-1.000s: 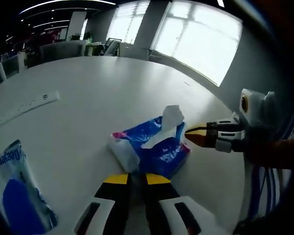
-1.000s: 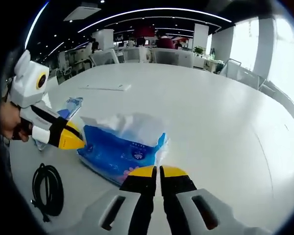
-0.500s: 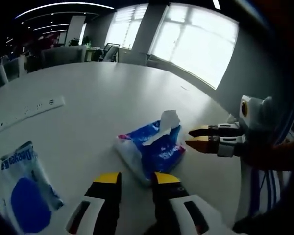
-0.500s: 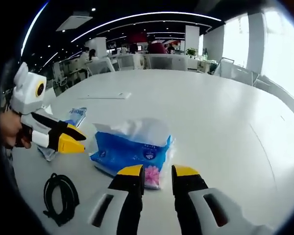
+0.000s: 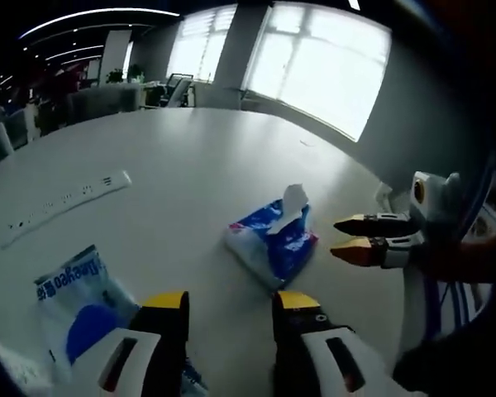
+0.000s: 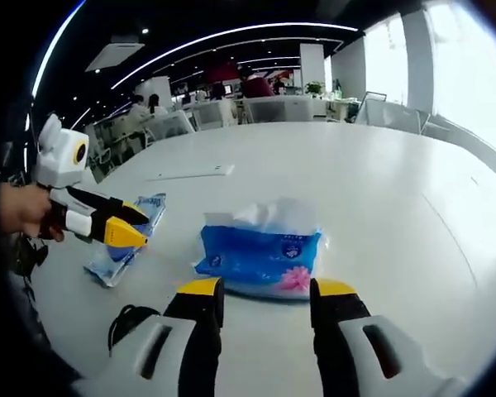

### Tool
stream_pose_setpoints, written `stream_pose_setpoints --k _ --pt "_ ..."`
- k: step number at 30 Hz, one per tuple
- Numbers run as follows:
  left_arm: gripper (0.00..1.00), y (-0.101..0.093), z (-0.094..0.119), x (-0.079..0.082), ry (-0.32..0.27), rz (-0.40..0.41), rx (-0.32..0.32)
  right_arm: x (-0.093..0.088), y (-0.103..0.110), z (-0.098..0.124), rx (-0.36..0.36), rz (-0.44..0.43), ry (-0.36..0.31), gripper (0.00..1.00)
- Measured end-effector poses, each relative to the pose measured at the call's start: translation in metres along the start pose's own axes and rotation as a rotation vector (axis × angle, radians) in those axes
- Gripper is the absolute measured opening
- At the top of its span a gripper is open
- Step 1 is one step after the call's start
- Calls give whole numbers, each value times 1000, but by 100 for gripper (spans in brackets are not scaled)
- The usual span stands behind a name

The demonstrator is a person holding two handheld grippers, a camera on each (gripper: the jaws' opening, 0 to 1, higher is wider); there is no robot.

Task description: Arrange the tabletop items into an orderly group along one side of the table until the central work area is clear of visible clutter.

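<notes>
Tissue pack (image 5: 273, 245), blue and white with a sheet poking from its top, lies on the white table (image 5: 190, 165) at the centre of the left gripper view, a little above and between the tips of the left gripper (image 5: 228, 308). That gripper's yellow-tipped jaws stand wide apart with nothing between them, clear of the pack. At the right edge of that view the right gripper (image 5: 351, 238) reaches in, its two orange-tipped jaws parted and holding nothing, near the pack but not touching it. A second blue and white packet (image 5: 78, 298) lies at the lower left, beside the left jaw, and a long white power strip (image 5: 66, 207) lies flat toward the upper left.

In the right gripper view the tissue pack (image 6: 260, 251) sits at centre, just above the right gripper (image 6: 264, 291), whose jaws are spread wide on either side of the pack's near edge without gripping it. The left gripper (image 6: 131, 227) comes in from the left edge, held by a hand (image 6: 21, 211), its tips over the other packet (image 6: 124, 240). A coiled black cable (image 6: 128, 318) lies at the lower left, and the power strip (image 6: 190, 172) lies further up the table (image 6: 380, 207).
</notes>
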State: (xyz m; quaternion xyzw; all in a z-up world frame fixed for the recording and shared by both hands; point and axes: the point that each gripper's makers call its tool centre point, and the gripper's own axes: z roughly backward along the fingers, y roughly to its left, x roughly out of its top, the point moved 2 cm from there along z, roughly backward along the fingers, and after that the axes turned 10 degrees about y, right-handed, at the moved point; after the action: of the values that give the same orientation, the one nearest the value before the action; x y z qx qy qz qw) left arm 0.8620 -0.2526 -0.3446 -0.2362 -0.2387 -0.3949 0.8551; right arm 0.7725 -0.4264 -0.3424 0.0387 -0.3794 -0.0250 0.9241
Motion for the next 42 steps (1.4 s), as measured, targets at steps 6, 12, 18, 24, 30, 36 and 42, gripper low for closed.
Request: stream_pose_setpoints --k 6,12,18,24,30,36,42 --pt "44 15 18 -1 21 -55 -12 -3 11 7 1 -45 -14 47" --pt "47 31 37 2 37 -109 -12 -8 34 15 5 -79 -29 53" --pt "49 48 53 2 70 -149 -29 -10 56 25 9 -119 -38 60" --pt "50 64 69 8 71 -182 -18 -15 86 32 13 -131 -45 62" --pt "53 79 76 7 113 -245 -14 -23 121 35 30 -148 -41 63" --pt "53 92 73 6 170 -305 -17 -26 149 38 44 -177 -49 63" --pt "53 96 66 9 214 -360 -30 -33 171 35 58 -234 -47 63"
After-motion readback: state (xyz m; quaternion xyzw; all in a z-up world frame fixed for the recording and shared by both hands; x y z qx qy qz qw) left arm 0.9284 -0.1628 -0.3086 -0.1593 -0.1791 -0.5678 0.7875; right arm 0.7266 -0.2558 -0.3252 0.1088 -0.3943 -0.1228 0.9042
